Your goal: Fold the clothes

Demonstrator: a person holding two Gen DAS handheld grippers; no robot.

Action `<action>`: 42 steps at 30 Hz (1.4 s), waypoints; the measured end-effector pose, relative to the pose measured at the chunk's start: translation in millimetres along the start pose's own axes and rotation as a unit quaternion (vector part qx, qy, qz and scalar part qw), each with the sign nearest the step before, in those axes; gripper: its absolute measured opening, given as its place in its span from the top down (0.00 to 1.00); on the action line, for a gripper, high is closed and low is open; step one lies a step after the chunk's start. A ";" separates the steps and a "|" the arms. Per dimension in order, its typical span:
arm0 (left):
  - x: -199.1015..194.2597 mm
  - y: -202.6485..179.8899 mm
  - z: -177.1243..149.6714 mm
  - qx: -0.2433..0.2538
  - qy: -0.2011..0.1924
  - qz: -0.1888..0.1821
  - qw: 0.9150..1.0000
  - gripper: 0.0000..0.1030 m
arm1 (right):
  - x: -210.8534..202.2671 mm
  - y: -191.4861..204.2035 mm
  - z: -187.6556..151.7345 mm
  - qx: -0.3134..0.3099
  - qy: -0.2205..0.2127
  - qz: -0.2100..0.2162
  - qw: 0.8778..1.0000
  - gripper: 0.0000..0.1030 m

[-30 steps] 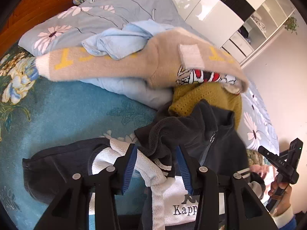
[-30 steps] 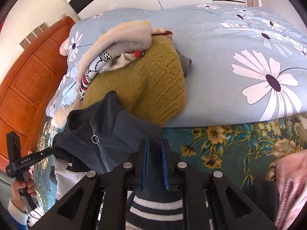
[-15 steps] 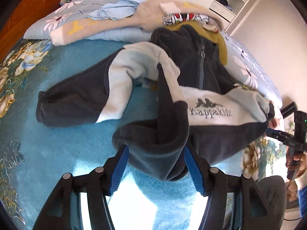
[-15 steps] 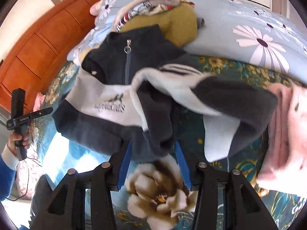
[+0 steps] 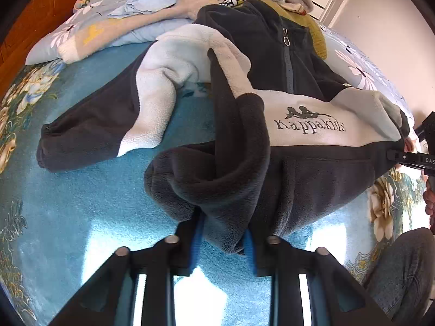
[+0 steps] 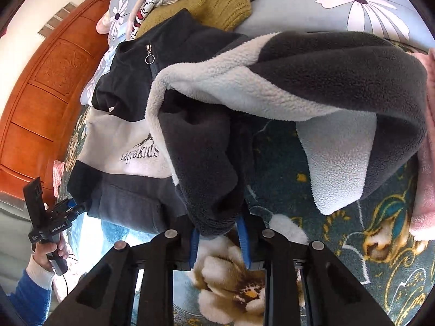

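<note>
Low over bedspread (image 5: 68, 217), both grippers (image 5: 221, 233) (image 6: 217, 233) level, jaws pinching fleece jacket (image 5: 299, 163) hem

**Hidden and cut-off parts**

Left gripper (image 5: 221, 233): blue fingertips buried in the hem of the fleece jacket (image 5: 307, 125), pad contact not visible. Right gripper (image 6: 217, 237): fingertips likewise half covered by dark fleece. Jacket logo (image 6: 141, 153) partly hidden under a folded flap in the right wrist view; first letters unreadable. Mustard sweater (image 6: 212, 2) mostly under the jacket collar. Pink cloth (image 6: 426, 146) cut off by the right edge. Trouser leg (image 5: 402, 269) cropped at the lower right corner.
</note>
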State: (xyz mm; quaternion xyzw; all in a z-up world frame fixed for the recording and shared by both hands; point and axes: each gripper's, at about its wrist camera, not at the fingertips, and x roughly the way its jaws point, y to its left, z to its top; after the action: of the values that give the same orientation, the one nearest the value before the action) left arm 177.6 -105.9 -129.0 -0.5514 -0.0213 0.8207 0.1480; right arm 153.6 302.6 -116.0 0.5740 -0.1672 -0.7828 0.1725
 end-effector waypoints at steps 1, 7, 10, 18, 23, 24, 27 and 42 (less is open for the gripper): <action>-3.8 1.3 -1.7 -0.008 -0.006 -0.004 1.000 0.85 | -0.9 0.7 -0.3 0.002 0.001 0.010 1.000 0.79; -39.5 10.8 -15.1 -0.078 -0.037 -0.072 0.994 0.90 | -20.3 7.7 -1.7 0.009 -0.005 0.090 0.996 0.85; -72.0 16.2 -5.4 -0.098 -0.062 -0.124 0.985 0.90 | -44.9 14.7 0.0 0.014 -0.015 0.172 0.985 0.87; -24.6 65.4 110.7 -0.213 -0.067 -0.109 0.969 0.88 | -35.9 3.3 93.1 0.054 -0.080 0.123 0.988 0.87; 32.2 78.4 132.0 -0.262 -0.039 -0.087 0.960 0.86 | 20.4 -21.4 132.0 0.120 -0.056 0.067 0.989 0.87; 40.0 79.2 134.8 -0.264 -0.038 -0.085 0.960 0.86 | 23.8 -25.1 134.3 0.124 -0.054 0.062 0.989 0.87; 53.6 84.8 147.7 -0.266 -0.034 -0.081 0.960 0.84 | 34.5 -27.9 148.5 0.120 -0.052 0.049 0.990 0.87; 10.3 110.6 91.9 -0.253 -0.063 -0.103 0.960 0.40 | -0.7 -33.4 132.2 0.101 -0.062 0.059 0.991 0.55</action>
State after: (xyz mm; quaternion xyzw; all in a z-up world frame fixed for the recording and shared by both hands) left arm 66.0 -197.0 -124.3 -0.5132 -0.2947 0.8015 0.0858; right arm 24.8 340.8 -93.1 0.5277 -0.2892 -0.7847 0.1489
